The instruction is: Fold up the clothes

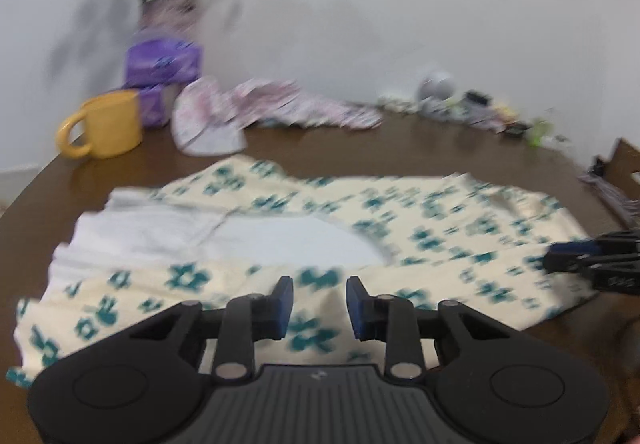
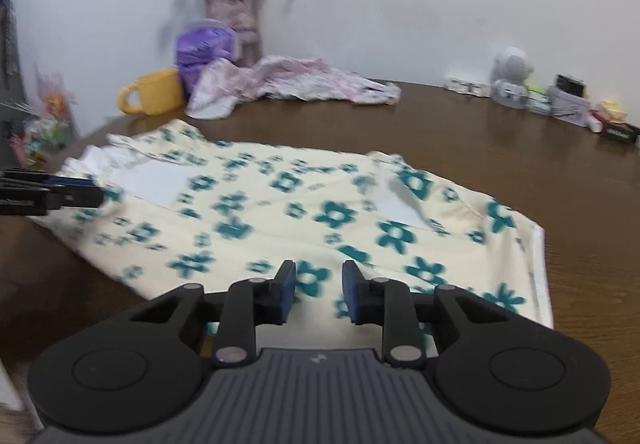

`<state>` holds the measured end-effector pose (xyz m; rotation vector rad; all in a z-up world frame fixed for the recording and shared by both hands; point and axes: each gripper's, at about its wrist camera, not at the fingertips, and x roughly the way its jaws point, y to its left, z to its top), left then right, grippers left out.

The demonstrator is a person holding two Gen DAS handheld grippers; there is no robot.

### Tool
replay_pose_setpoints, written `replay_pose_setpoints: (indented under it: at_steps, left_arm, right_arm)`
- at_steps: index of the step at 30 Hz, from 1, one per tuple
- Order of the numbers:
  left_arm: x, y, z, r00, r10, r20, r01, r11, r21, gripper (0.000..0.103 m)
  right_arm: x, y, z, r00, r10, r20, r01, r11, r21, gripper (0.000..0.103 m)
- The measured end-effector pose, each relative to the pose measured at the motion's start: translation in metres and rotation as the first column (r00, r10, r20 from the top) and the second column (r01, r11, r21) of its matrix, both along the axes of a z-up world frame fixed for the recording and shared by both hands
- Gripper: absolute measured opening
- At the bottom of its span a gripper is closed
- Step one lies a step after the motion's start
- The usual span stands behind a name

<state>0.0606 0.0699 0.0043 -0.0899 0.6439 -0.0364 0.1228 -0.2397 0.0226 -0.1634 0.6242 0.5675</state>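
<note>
While both grippers hang low over the near hem of the cream garment with teal flowers [image 1: 400,212], neither has hold of anything: the left gripper [image 1: 320,304] and the right gripper [image 2: 319,290] each show a clear gap between their blue-padded fingers [image 2: 286,292], with printed cloth visible through it and no fold pinched. I'd call them released, though narrowly set.

To my eye the step in hand is taking the near edge for a fold. To do it well, each pair of fingers should drop onto the hem itself, catch every layer, and close fully before lifting, with both sides rising together so the crease runs straight.

The garment lies flat on the brown tabletop [image 2: 500,132], directly under and ahead of both sets of fingers; its pale lining [image 1: 280,240] shows just beyond the left gripper. Each gripper appears at the edge of the other's view, so they sit apart along the same edge.

Farther back rest a crumpled pink-patterned cloth [image 2: 304,82], a yellow mug [image 1: 106,124], a purple packet [image 1: 162,62] and a vase of flowers [image 2: 234,18] against the wall.
</note>
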Motion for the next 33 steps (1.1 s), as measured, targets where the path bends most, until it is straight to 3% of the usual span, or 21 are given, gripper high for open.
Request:
replay_pose_setpoints:
  at_steps: [4,7,10,12,17,20,25,27,29,31,33]
  left_arm:
    - [-0.006,0.008,-0.006,1.000,-0.001,0.014,0.002,1.000,-0.025,0.028]
    - [-0.012,0.012,-0.004,1.000,0.002,0.029,-0.001,0.999,-0.044,0.027]
    - [-0.021,0.018,0.000,0.999,0.022,0.046,-0.019,0.998,-0.068,0.035]
    - [-0.023,0.027,0.000,0.997,0.060,0.045,-0.056,0.996,-0.069,0.035]
    - [-0.020,0.042,-0.008,0.996,0.083,0.025,-0.081,0.995,-0.061,0.034]
    - [-0.021,0.040,-0.008,0.997,0.077,0.027,-0.076,0.996,-0.044,0.035]
    - [-0.024,0.044,-0.008,0.997,0.069,0.034,-0.066,0.993,-0.095,0.042]
    - [-0.030,0.045,-0.004,0.995,0.080,0.053,-0.072,0.987,-0.142,0.054]
    - [-0.037,0.042,0.001,0.992,0.099,0.083,-0.083,0.981,-0.176,0.083]
    - [-0.042,0.035,0.006,0.986,0.120,0.112,-0.098,0.978,-0.183,0.094]
    - [-0.046,0.027,0.009,0.981,0.134,0.143,-0.107,0.977,-0.182,0.099]
  right_arm:
    - [0.005,-0.013,-0.009,1.000,-0.020,-0.011,0.020,1.000,0.014,0.018]
    - [0.002,-0.021,-0.007,1.000,-0.026,-0.006,0.026,0.999,0.034,0.018]
    - [-0.003,-0.034,-0.001,0.998,-0.064,0.018,0.063,0.996,0.058,0.021]
    - [-0.005,-0.044,0.003,0.995,-0.096,0.027,0.094,0.993,0.065,0.023]
    - [0.003,-0.053,-0.010,0.992,-0.129,0.005,0.129,0.992,0.013,0.023]
    - [0.002,-0.049,-0.015,0.991,-0.126,0.035,0.126,0.992,0.000,0.024]
    - [0.001,-0.048,-0.013,0.992,-0.122,0.034,0.123,0.992,-0.014,0.025]
    - [-0.004,-0.053,-0.006,0.989,-0.140,0.037,0.139,0.990,0.032,0.038]
    - [-0.016,-0.056,0.004,0.984,-0.168,0.062,0.161,0.982,0.093,0.054]
    - [-0.031,-0.054,0.013,0.983,-0.168,0.075,0.156,0.978,0.141,0.065]
    - [-0.044,-0.048,0.018,0.986,-0.148,0.082,0.133,0.978,0.163,0.089]
